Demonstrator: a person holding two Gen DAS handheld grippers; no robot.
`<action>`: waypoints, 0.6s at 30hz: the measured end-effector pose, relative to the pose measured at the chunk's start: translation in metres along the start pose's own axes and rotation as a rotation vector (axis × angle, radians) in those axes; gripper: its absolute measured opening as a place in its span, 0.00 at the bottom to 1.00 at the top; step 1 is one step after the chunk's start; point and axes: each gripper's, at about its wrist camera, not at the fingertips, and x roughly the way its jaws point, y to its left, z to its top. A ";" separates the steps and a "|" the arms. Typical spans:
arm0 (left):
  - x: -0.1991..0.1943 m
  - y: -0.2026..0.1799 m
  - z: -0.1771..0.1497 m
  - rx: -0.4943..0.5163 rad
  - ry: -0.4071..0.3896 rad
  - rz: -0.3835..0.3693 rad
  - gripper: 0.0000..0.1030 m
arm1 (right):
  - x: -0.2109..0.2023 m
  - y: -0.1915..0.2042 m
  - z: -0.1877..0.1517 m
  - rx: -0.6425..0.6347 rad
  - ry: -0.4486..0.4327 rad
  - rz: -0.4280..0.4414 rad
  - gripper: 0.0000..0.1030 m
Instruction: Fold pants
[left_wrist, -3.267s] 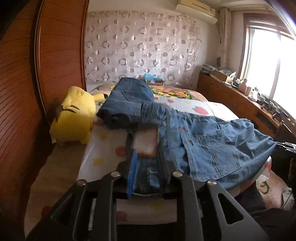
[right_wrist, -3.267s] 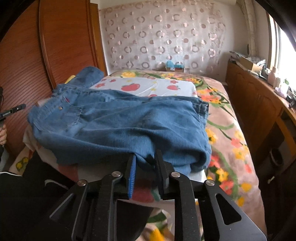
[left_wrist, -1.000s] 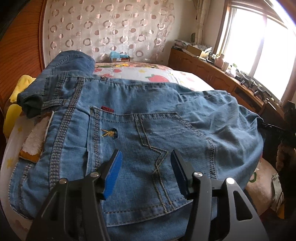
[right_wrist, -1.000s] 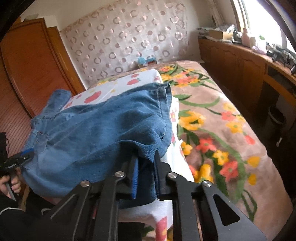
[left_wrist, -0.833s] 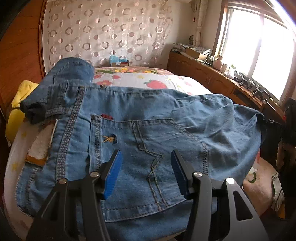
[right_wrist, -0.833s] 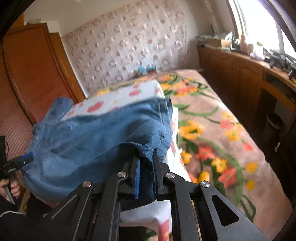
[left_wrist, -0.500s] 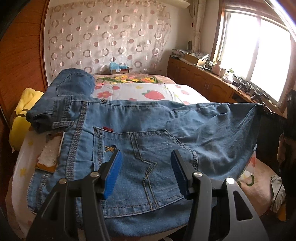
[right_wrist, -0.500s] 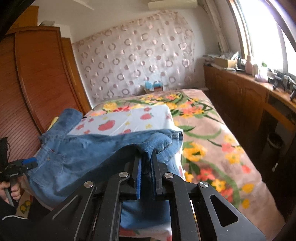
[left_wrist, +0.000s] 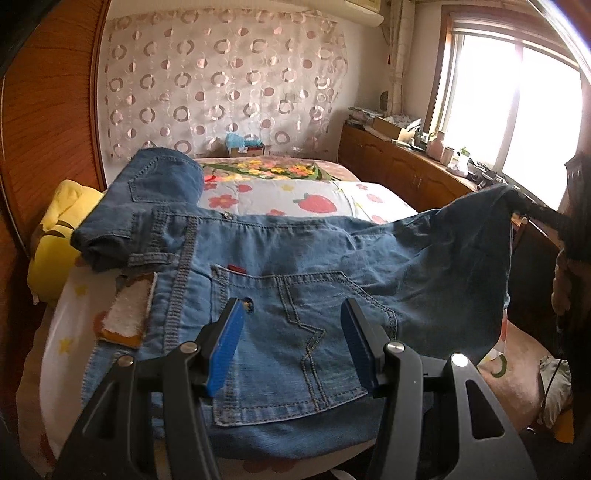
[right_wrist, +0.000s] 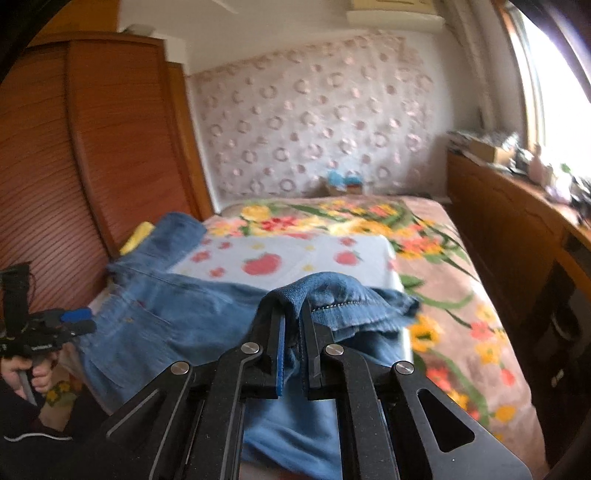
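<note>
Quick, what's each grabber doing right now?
Left gripper: open, holding nothing, above the jeans.
Right gripper: shut on the jeans' hem.

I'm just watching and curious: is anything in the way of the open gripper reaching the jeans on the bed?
Nothing visible. The left gripper hangs open right above the jeans, over the back pocket, with only air between. The right gripper is already shut on a hem.
</note>
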 end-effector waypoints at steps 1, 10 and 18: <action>-0.003 0.001 0.001 0.001 -0.006 0.003 0.52 | 0.002 0.011 0.006 -0.019 -0.006 0.019 0.04; -0.026 0.018 0.003 -0.017 -0.045 0.024 0.52 | 0.027 0.115 0.046 -0.164 -0.024 0.248 0.03; -0.036 0.040 -0.002 -0.056 -0.055 0.054 0.52 | 0.073 0.178 0.038 -0.246 0.088 0.331 0.13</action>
